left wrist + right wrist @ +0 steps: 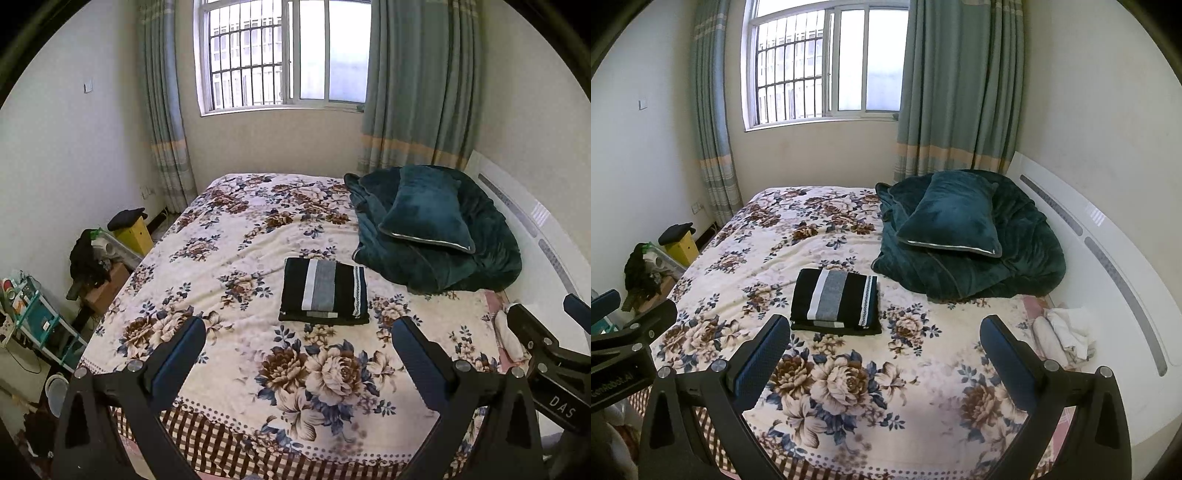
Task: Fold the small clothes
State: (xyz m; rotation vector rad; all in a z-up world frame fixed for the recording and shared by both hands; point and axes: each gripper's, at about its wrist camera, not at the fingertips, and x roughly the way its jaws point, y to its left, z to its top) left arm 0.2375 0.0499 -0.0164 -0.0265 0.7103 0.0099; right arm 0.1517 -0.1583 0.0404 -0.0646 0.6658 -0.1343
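Note:
A black garment with white and grey stripes (324, 291) lies folded into a neat rectangle on the flowered bedspread (229, 236), near the bed's middle. The right wrist view shows the same folded garment (836, 296) left of centre on the bedspread (942, 332). My left gripper (298, 341) hovers open over the bed's near edge, short of the garment, nothing between its fingers. My right gripper (885, 339) is open too, empty, to the right of the garment and nearer than it. Each gripper shows at the edge of the other's view.
A dark teal quilt (443, 251) with a teal pillow (951, 221) on top is heaped at the bed's far right. White cloths (1065, 338) lie by the white headboard (1108, 236). Boxes, a yellow stool (133, 232) and a shelf crowd the floor at left.

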